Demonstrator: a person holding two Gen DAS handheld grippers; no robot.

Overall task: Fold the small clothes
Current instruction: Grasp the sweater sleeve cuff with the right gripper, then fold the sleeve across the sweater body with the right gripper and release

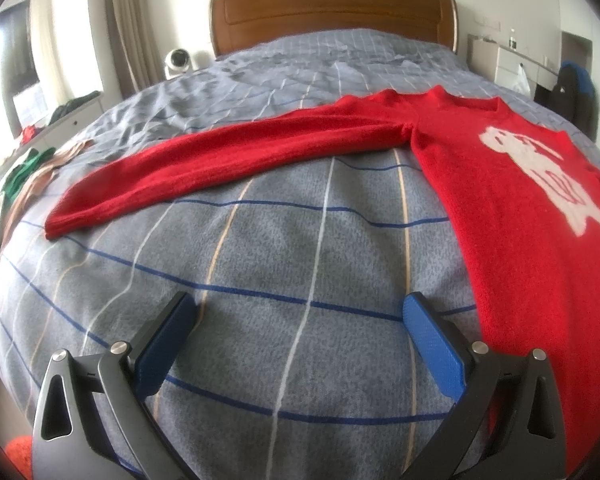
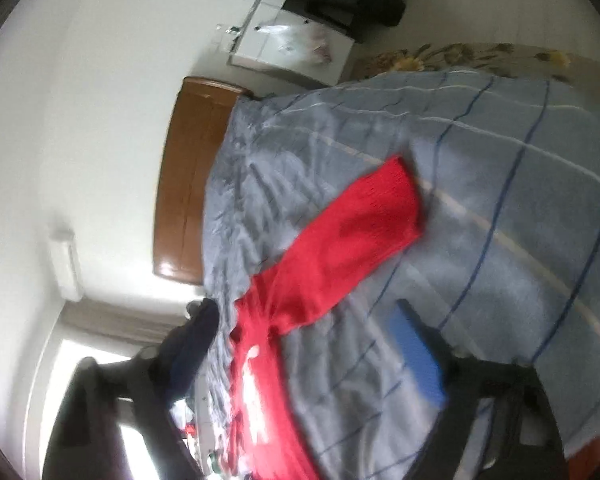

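1. Nearest, in the left wrist view: left gripper (image 1: 300, 316) spread wide, blue pads (image 1: 432, 344) well apart, nothing between them but checked grey-blue bedspread (image 1: 260, 264).
2. Just right of the right-hand pad: side edge of the red sweater (image 1: 512, 216), close beside the finger but not between the jaws; contact impossible to tell.
3. Farther out: sweater spread flat, front up, white motif (image 1: 540, 168) on the chest, one sleeve (image 1: 204, 168) stretched out leftward across the bedspread, cuff at the far left end.
4. At the left edge of the bed: heap of other clothes (image 1: 24, 176), green and pinkish, apart from the sleeve cuff.
5. Beyond, at the head of the bed: wooden headboard (image 1: 332, 12) against the wall.
6. In the rolled, blurred right wrist view: right gripper (image 2: 300, 344) also spread wide, one blue pad (image 2: 418, 360) clear, the other finger dark and smeared; nothing gripped.
7. Between and ahead of those fingers: sweater's other sleeve (image 2: 348, 248) lying on the bedspread, cuff pointing away; body of the sweater running down between the fingers.
8. Farthest: headboard and a white cabinet (image 2: 284, 48) by the wall.
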